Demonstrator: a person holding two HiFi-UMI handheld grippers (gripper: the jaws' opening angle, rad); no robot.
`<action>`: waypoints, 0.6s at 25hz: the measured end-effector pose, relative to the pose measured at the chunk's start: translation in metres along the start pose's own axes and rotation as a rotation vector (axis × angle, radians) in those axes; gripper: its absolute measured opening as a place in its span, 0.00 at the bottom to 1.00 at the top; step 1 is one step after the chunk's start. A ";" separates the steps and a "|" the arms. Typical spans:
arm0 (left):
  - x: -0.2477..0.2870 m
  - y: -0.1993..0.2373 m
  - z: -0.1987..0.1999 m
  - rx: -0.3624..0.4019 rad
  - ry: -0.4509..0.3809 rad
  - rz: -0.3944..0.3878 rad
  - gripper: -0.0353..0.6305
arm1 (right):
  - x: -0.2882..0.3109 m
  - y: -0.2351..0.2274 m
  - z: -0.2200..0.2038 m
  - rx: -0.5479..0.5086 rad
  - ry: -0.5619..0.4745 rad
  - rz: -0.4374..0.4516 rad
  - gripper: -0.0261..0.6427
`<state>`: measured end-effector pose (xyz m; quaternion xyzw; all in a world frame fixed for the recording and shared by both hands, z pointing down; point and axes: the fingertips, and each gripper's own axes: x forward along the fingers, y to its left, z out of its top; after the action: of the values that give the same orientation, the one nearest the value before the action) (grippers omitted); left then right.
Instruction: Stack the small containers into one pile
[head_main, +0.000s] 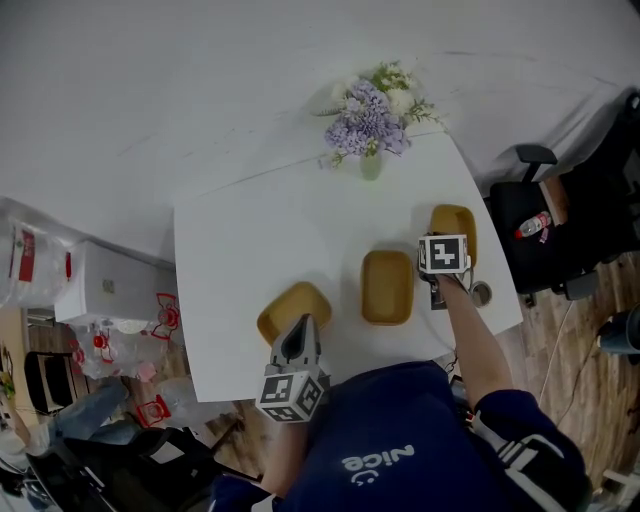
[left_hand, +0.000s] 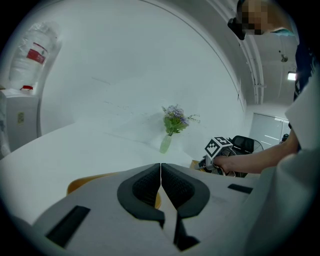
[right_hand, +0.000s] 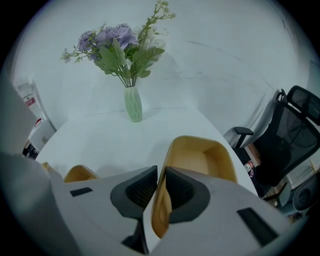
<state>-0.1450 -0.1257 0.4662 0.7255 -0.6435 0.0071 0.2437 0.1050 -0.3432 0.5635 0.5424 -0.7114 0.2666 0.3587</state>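
Three yellow tub-shaped containers stand apart on the white table (head_main: 250, 240). The left container (head_main: 293, 310) lies just ahead of my left gripper (head_main: 303, 328), whose jaws are shut with nothing between them; in the left gripper view the left container (left_hand: 87, 181) shows behind the left gripper (left_hand: 160, 170). The middle container (head_main: 387, 287) stands alone. My right gripper (head_main: 442, 243) is at the near rim of the right container (head_main: 455, 218). In the right gripper view the right gripper (right_hand: 161, 175) is shut on the left wall of the right container (right_hand: 200, 157).
A green vase of purple flowers (head_main: 371, 160) stands at the table's far edge. A small round object (head_main: 481, 293) lies near the right front corner. A black office chair (head_main: 560, 220) stands to the right of the table, and a white box and bags (head_main: 100, 290) to the left.
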 end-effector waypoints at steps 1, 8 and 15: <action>0.000 0.000 0.000 -0.001 0.000 0.001 0.08 | -0.001 0.000 0.000 0.000 -0.003 -0.002 0.16; -0.001 0.002 0.000 -0.008 -0.005 0.000 0.08 | -0.014 -0.003 0.007 0.006 -0.048 -0.019 0.13; -0.003 0.003 0.000 -0.014 -0.010 -0.011 0.08 | -0.038 0.005 0.014 0.009 -0.108 -0.007 0.13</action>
<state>-0.1485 -0.1232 0.4668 0.7274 -0.6407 -0.0023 0.2457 0.1029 -0.3305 0.5244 0.5601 -0.7266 0.2389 0.3183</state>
